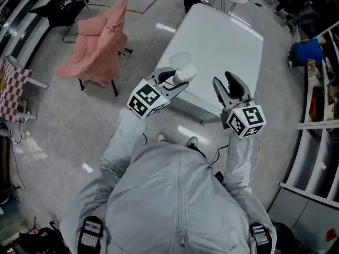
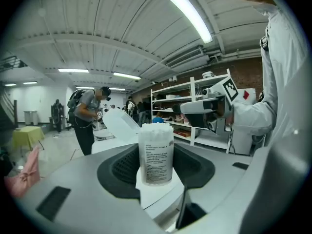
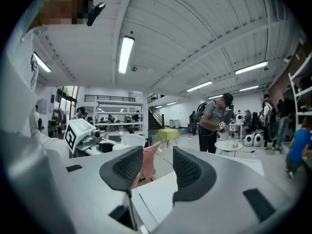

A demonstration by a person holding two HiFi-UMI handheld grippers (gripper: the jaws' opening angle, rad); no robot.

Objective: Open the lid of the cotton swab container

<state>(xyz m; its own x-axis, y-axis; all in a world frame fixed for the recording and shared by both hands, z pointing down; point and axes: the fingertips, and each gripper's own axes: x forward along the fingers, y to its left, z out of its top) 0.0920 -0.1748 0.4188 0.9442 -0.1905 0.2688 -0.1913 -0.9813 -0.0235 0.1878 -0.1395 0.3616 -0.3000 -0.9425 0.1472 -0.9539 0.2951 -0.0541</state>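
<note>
**Swab tub gripped in L claw, lid up**

L gripper (image 1: 177, 79) is clamped on the cotton swab container (image 2: 156, 152), upright btwn its pads, held in the air at centre of the head view, just over the near edge of the white table (image 1: 222, 41). The clear lid (image 2: 119, 123) stands tipped back behind the tub w/ cotton tips showing at the top. R gripper (image 1: 229, 83), right of centre, has its jaws apart w/ nothing btwn them. Pink-draped chair (image 1: 100, 46) sits upper left.
</note>
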